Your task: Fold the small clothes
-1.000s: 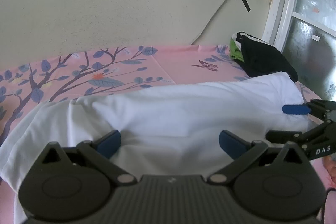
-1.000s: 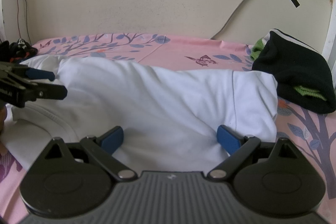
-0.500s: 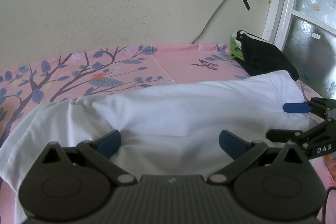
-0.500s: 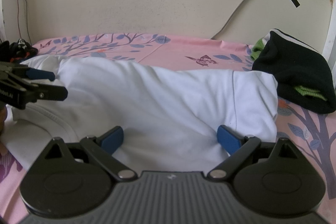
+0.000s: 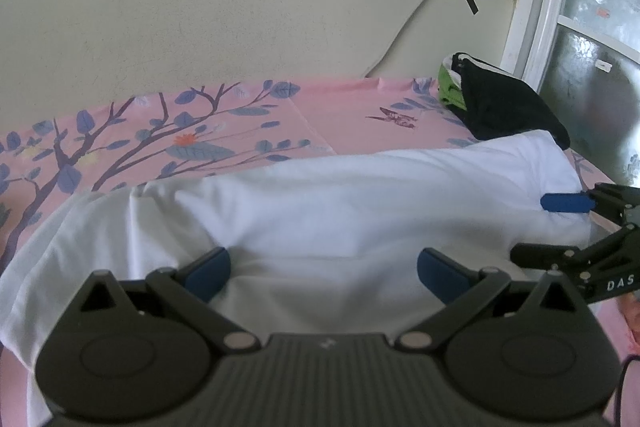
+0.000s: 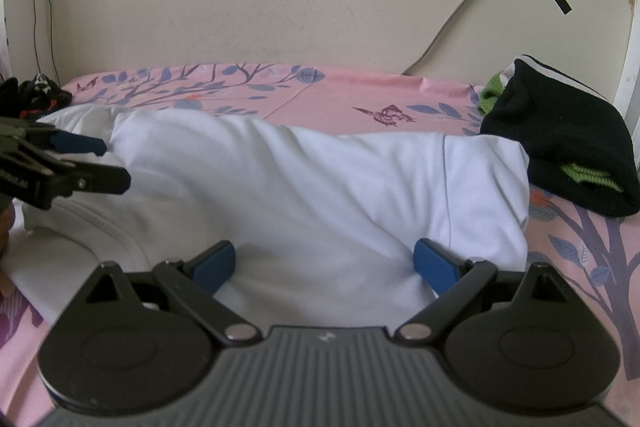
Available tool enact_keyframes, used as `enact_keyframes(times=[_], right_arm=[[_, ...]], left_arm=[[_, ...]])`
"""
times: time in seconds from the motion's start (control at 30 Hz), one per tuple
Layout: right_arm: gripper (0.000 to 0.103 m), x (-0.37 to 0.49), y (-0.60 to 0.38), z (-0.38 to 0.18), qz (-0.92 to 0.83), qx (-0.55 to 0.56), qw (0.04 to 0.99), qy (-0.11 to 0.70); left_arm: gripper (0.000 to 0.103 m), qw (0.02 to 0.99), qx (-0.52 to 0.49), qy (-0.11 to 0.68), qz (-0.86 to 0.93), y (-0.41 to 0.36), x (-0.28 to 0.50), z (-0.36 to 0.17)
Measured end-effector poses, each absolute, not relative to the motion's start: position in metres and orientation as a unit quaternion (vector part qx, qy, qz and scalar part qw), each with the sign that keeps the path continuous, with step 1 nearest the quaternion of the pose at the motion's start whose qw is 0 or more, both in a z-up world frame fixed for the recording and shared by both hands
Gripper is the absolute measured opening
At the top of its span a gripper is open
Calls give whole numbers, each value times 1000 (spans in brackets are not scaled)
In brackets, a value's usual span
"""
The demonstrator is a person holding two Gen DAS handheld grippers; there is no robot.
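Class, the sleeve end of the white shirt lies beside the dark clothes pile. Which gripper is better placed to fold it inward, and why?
Probably the right gripper: its open jaws sit over the white shirt by the sleeve seam, near the dark pile. The left gripper is toward the other end.

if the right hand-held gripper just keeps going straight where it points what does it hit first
Most likely the white shirt, bunched directly ahead of the open right hand-held gripper; farther on lies the pink floral sheet, though depth is hard to judge.

Soft daylight is admitted through the frosted window [image 5: 600, 27] at right, where glare is seen; shadows are kept faint, straight edges are bowed by fisheye distortion, and slight softness is noted
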State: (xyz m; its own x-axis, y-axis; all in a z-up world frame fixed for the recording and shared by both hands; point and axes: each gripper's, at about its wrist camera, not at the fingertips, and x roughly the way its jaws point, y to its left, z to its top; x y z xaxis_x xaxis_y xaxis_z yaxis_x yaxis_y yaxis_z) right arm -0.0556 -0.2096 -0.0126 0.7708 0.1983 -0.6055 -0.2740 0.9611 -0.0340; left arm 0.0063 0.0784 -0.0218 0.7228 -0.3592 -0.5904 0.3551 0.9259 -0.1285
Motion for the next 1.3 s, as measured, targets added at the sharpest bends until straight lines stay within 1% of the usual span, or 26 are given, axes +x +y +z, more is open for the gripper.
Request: enact_keyframes(times=[0.07,0.13,0.2,0.3,0.4,0.47,0.53,0.57,0.6,0.63,0.7,0.73,0.77,0.8,0.83,0.87,0.93,1.0,1.07,1.13,1.17,1.2,1.23,1.27,1.3], right_arm=[[87,-64,-211,-8,133,-42,941,309],[76,-78,-218,3,155,7,941,300],[73,-91,-232,16,151,44,947,279],[72,-104,-260,33,117,82,955,260],[74,-110,-292,36,85,129,952,263],[72,-108,-309,29,67,160,944,282],[69,-105,-319,20,59,190,933,300],[69,-101,-323,15,60,205,927,308],[68,-96,-325,10,62,217,922,314],[66,-92,-326,6,64,227,917,321],[63,-82,-323,-3,73,245,906,338],[62,-79,-323,-7,78,250,902,344],[62,-77,-318,-7,79,244,905,338],[60,-73,-314,-6,84,239,905,341],[48,-69,-309,-7,92,241,902,346],[41,-59,-307,-8,101,247,896,354],[26,-52,-296,-7,111,254,889,365],[21,-49,-283,7,144,268,882,359],[20,-49,-262,31,177,256,888,338],[19,-51,-237,56,213,233,894,317],[19,-51,-219,69,237,222,894,310],[18,-51,-203,78,255,208,893,307],[18,-49,-184,86,272,191,892,306],[18,-47,-161,92,292,171,889,307],[17,-45,-140,96,310,155,885,310]], left_arm=[[103,928,-5,317,-194,79,5,-21],[103,929,-11,313,-197,82,5,-20],[103,933,-16,299,-201,84,1,-16],[103,939,-39,257,-225,91,-11,-3],[103,934,-77,214,-276,99,-24,8],[103,925,-97,207,-303,101,-27,10],[102,915,-112,217,-322,101,-25,8],[97,910,-116,225,-329,99,-23,7],[87,904,-118,236,-336,97,-21,6],[81,899,-119,249,-341,94,-19,4],[54,888,-114,280,-347,89,-13,-3],[48,883,-107,297,-347,86,-10,-7],[40,878,-99,317,-345,81,-6,-12],[31,873,-90,336,-342,78,-2,-17],[26,869,-79,354,-336,74,0,-23],[21,874,-72,348,-331,73,-1,-25],[21,873,-72,351,-331,76,-4,-24],[21,871,-78,354,-331,79,-5,-22],[21,873,-75,353,-329,82,-8,-17],[21,886,-86,315,-330,91,-13,0],[26,897,-107,272,-331,108,-24,14],[34,905,-129,234,-331,125,-32,25],[39,911,-157,195,-328,146,-42,35],[48,915,-185,158,-321,168,-53,42],[52,919,-209,126,-309,191,-63,47]])
